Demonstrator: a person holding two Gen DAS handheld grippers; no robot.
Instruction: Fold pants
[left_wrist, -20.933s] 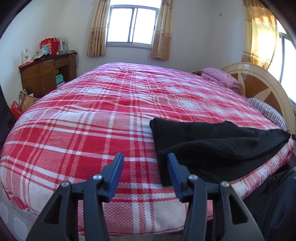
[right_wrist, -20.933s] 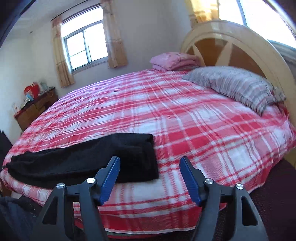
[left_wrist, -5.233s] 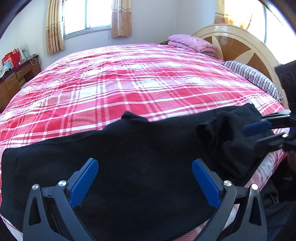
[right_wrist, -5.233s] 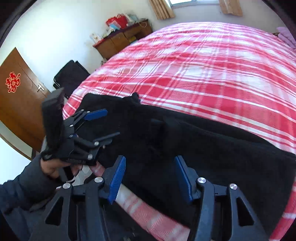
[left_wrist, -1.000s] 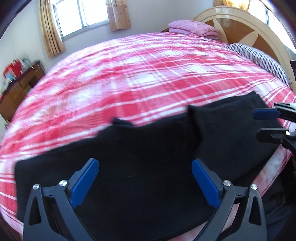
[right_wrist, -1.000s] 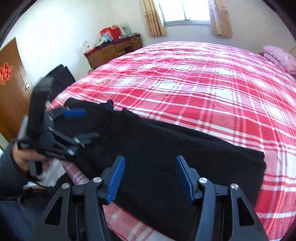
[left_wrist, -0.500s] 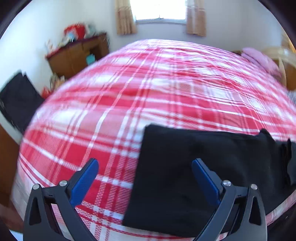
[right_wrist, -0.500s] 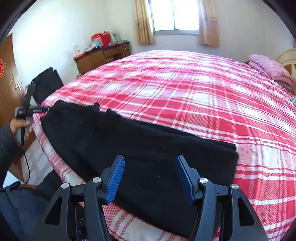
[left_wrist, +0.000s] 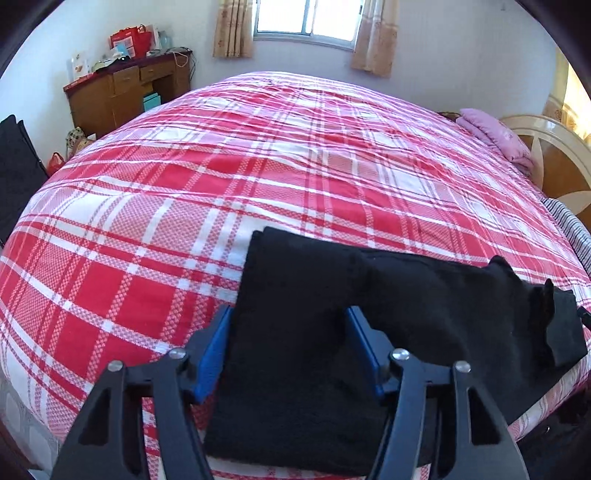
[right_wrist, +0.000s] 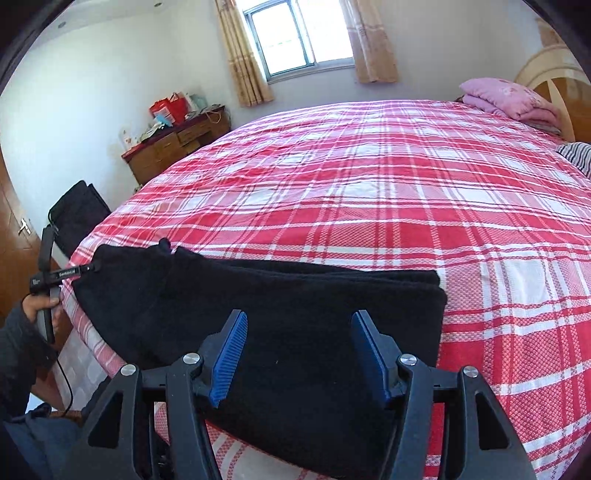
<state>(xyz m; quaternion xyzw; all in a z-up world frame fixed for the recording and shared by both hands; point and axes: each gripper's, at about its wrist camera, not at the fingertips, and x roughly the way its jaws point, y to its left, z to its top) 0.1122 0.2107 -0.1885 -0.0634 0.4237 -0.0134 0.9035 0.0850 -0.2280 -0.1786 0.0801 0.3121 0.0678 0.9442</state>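
Black pants (left_wrist: 406, 306) lie folded lengthwise along the near edge of a bed with a red and white plaid cover (left_wrist: 258, 166). My left gripper (left_wrist: 290, 350) is open and straddles the left end of the pants, one blue pad on each side of the cloth. My right gripper (right_wrist: 299, 356) is open just above the right end of the pants (right_wrist: 277, 295). In the right wrist view the left gripper (right_wrist: 62, 275) shows at the far left end of the pants.
A wooden desk (left_wrist: 125, 88) with red bags stands at the far wall under a window (left_wrist: 306, 18). Pink folded bedding (left_wrist: 495, 133) and a striped pillow (left_wrist: 565, 225) lie by the headboard (left_wrist: 554, 155). A black bag (right_wrist: 77, 214) sits on the floor left of the bed.
My left gripper has moved down onto the left end of the pants and its jaws have narrowed around the cloth. My right gripper has moved slightly closer to the right end.
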